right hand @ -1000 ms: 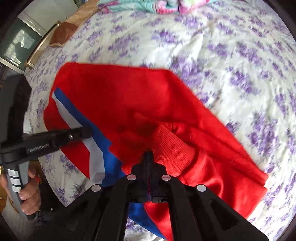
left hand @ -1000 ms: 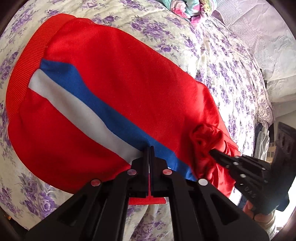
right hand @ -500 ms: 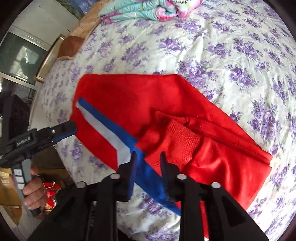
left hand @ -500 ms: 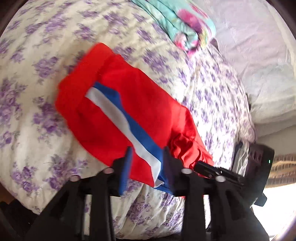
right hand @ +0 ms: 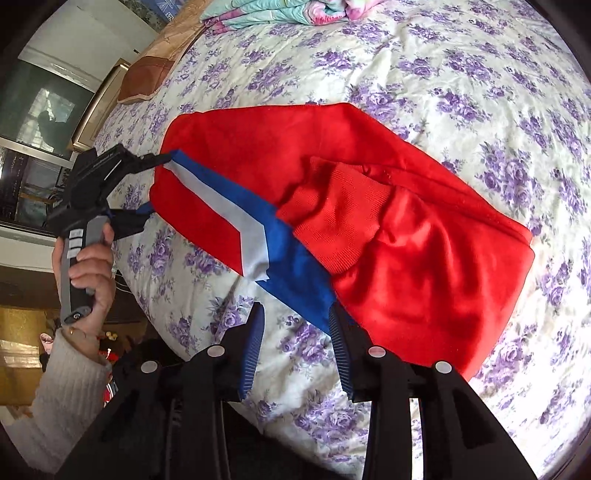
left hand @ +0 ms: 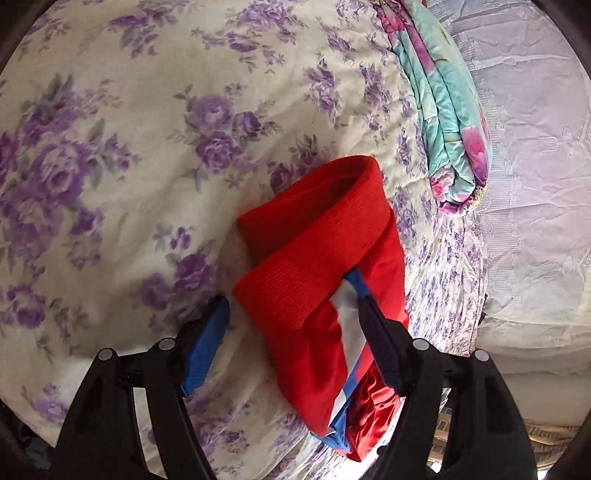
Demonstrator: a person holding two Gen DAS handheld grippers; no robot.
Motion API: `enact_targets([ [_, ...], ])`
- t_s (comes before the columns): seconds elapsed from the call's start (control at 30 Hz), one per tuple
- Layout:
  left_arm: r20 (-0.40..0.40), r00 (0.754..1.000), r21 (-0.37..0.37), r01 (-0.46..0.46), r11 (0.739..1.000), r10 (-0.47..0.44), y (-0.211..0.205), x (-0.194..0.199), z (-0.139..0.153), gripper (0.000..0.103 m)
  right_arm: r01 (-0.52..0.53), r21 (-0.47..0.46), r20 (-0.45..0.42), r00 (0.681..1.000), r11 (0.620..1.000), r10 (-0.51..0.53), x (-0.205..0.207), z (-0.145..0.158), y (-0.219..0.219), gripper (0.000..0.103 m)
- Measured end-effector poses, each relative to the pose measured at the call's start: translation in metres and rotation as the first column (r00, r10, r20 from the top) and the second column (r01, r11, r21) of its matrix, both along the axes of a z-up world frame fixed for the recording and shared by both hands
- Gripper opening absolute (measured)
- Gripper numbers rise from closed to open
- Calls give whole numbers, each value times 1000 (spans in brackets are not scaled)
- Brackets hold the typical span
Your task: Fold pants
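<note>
Red pants (right hand: 388, 221) with a blue and white side stripe (right hand: 236, 210) lie folded in a bundle on the flowered bed sheet (right hand: 461, 74). The ribbed waistband (left hand: 317, 236) faces the left wrist view, doubled over. My left gripper (left hand: 291, 317) is open, its jaws wide apart either side of the waistband end of the pants (left hand: 321, 332). It also shows in the right wrist view (right hand: 155, 188), at the bundle's left end. My right gripper (right hand: 295, 325) is open and empty, at the near edge of the bundle by the blue stripe.
A folded teal and pink blanket (left hand: 447, 110) lies at the far side of the bed, also in the right wrist view (right hand: 280, 11). A pale lace curtain (left hand: 535, 184) hangs beyond the bed. The bed edge (right hand: 207, 332) drops off near me, with a window (right hand: 37, 110) and furniture to the left.
Both grippers were shut on the pants a second ago and have opened and let go. The left gripper has swung round to the waistband end; the right has drawn back.
</note>
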State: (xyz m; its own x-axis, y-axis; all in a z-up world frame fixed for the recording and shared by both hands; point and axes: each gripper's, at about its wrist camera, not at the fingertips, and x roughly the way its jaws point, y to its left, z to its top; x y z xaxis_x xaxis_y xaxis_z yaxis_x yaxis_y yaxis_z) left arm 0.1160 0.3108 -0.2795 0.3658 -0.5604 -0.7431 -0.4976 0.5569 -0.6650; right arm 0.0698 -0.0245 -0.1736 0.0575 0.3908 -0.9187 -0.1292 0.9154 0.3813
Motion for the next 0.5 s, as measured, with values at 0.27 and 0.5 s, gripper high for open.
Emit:
enact_targets([
  [0.27,31,994,97,100,990,-103,-29,22,20,30,-28,10,2,1000,1000,28,3,-4,9,36],
  [0.5,96,966,298,202,933,-240,-53,18,58,31,-125,-36,174,976,991,130,36,-1,38,36],
])
